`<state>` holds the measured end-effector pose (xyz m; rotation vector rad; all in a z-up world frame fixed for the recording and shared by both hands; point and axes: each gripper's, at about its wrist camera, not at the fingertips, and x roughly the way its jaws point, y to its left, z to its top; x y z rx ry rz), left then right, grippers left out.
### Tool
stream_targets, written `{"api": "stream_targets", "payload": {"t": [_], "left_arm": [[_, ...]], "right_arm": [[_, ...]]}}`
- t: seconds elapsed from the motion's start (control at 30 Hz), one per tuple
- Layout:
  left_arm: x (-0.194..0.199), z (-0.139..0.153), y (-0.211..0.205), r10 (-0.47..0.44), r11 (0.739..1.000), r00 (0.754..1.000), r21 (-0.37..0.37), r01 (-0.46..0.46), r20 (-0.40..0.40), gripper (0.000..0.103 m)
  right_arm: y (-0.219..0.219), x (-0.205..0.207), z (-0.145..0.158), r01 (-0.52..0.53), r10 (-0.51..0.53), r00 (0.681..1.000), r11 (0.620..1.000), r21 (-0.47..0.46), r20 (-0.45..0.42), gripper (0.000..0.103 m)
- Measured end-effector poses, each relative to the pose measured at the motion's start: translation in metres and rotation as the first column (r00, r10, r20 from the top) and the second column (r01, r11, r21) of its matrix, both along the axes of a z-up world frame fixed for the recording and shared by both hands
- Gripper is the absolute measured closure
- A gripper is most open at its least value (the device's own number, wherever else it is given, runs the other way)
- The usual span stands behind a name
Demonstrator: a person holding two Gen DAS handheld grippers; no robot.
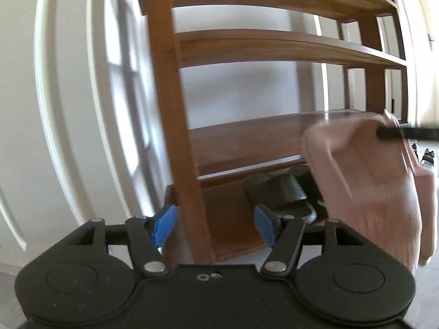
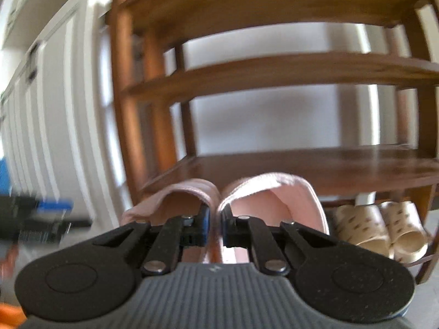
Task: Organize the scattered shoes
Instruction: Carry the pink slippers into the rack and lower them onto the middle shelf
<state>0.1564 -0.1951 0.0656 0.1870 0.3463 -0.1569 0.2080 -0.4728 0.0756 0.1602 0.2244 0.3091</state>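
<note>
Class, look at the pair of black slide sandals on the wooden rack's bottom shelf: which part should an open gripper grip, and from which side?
Grip the near black slide sandal by its arched strap, coming from the open front of the wooden rack; the strap stands clear of the sole.

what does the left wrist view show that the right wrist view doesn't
Only the left wrist view shows the black slippers on the bottom shelf and the open left gripper holding nothing.

Only the right wrist view shows the beige slippers low on the right and how the right gripper pinches the inner edges of both pink slippers together.

Both show the wooden shoe rack and the pink slippers, blurred in the left view.
</note>
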Motion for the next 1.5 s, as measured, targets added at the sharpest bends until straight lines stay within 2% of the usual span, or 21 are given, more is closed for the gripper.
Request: {"api": "stream_targets", "payload": {"t": [0.1,0.3,0.43,0.5,0.73,0.83,0.93,1.1,1.37,1.5], "left_arm": [[0.006,-0.001,-0.011,-0.017,1.0,1.0,-0.015,0.017,-0.004,0.04],[0.023,-0.004,-0.028,-0.033,0.998,0.999,-0.054,0.032,-0.016,0.04],[0.034,-0.006,-0.03,-0.022,0.995,0.999,-0.096,0.019,-0.026,0.04],[0.04,-0.01,-0.031,-0.013,0.994,0.999,-0.11,0.009,-0.035,0.04],[0.063,-0.021,-0.035,0.01,0.989,0.998,-0.148,-0.018,-0.055,0.039],[0.068,-0.023,-0.039,0.008,0.986,0.998,-0.163,-0.017,-0.056,0.039],[0.07,-0.024,-0.045,-0.005,0.986,0.999,-0.168,-0.003,-0.05,0.039],[0.069,-0.027,-0.061,-0.039,0.988,0.998,-0.148,0.033,-0.04,0.039],[0.062,-0.024,-0.092,-0.11,0.983,0.994,-0.149,0.106,-0.017,0.039],[0.057,-0.023,-0.103,-0.136,0.981,0.991,-0.138,0.134,-0.009,0.039]], "right_arm": [[-0.018,0.024,0.019,0.047,-0.047,0.999,0.999,-0.006,0.014,0.093],[-0.018,0.099,0.045,0.107,-0.107,0.994,0.994,-0.029,-0.004,0.093],[-0.019,0.139,0.05,0.14,-0.14,0.99,0.99,-0.017,-0.02,0.093],[-0.013,0.16,0.052,0.153,-0.154,0.988,0.987,-0.044,-0.015,0.093],[-0.002,0.194,0.049,0.168,-0.166,0.986,0.98,-0.109,0.021,0.097],[-0.004,0.189,0.046,0.158,-0.154,0.987,0.978,-0.134,0.036,0.096],[-0.008,0.166,0.036,0.147,-0.143,0.989,0.977,-0.157,0.035,0.092],[-0.036,0.095,0.013,0.121,-0.117,0.993,0.98,-0.158,0.032,0.09],[-0.047,0.016,-0.026,0.038,-0.053,0.995,0.985,-0.166,-0.087,0.086],[-0.035,0.009,-0.039,-0.01,-0.015,0.992,0.981,-0.192,-0.129,0.072]]}}
